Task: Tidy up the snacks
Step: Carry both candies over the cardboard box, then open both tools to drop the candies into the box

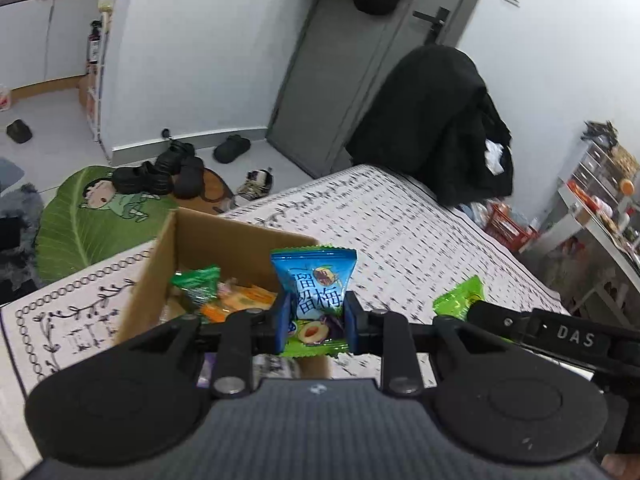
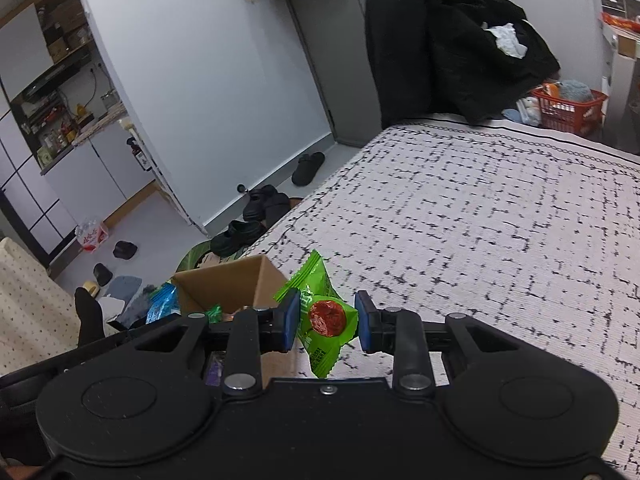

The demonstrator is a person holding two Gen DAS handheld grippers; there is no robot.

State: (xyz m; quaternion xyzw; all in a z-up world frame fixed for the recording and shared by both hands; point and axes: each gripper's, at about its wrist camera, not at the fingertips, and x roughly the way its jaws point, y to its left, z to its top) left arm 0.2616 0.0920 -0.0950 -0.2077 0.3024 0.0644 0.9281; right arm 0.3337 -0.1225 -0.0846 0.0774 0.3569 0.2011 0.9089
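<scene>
Here, beside the cardboard box, my left gripper clamps a light, crinkly blue snack packet mid-body; my right gripper clamps the green packet.

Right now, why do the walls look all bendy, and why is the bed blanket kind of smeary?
Left wrist view: the fisheye lens curves the wall and door; the patterned blanket streaks with motion blur, while the blue plum packet in the left gripper stays sharp. Right wrist view: same bending at the edges; the blanket looks soft, the green packet in the right gripper clear.
</scene>
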